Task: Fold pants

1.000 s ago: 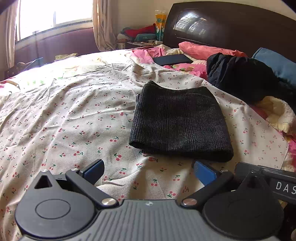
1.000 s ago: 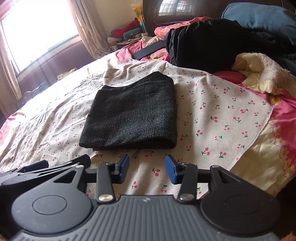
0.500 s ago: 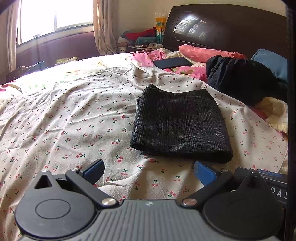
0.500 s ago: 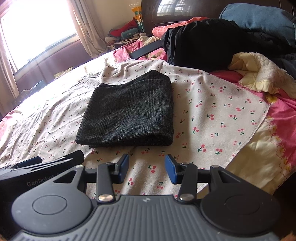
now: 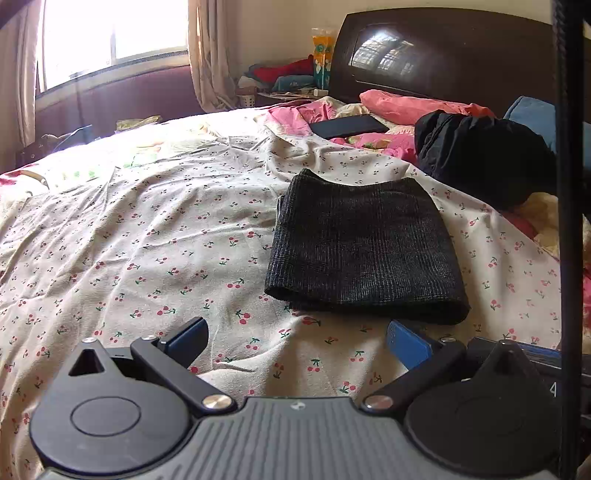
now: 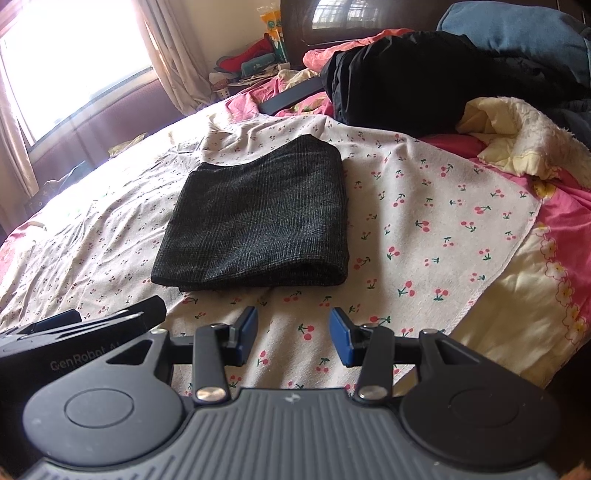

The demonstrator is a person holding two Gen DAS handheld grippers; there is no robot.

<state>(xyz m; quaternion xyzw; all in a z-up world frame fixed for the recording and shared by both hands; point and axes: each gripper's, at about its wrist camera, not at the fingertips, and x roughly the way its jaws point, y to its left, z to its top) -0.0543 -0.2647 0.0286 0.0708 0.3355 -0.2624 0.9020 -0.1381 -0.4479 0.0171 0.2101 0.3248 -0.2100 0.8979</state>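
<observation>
The dark grey pants [image 5: 364,245] lie folded into a flat rectangle on the cherry-print bedsheet [image 5: 147,240]. They also show in the right wrist view [image 6: 258,221]. My left gripper [image 5: 297,339] is open and empty, low over the sheet, just short of the pants' near edge. My right gripper [image 6: 291,334] is open and empty, also short of the near edge, slightly to the right. The left gripper's body [image 6: 74,332] shows at the lower left of the right wrist view.
A heap of black clothing [image 5: 480,162] and a blue pillow [image 6: 517,26] lie at the bed's head. A cream fleece blanket [image 6: 524,136] and pink cover [image 6: 569,221] lie to the right. A dark flat tablet [image 5: 349,125] lies near the headboard [image 5: 443,55]. A black pole [image 5: 569,184] crosses the right edge.
Both grippers have pulled back and lowered slightly from the folded pants. A black pole has come into the left wrist view at the right edge. The pants have not moved.
</observation>
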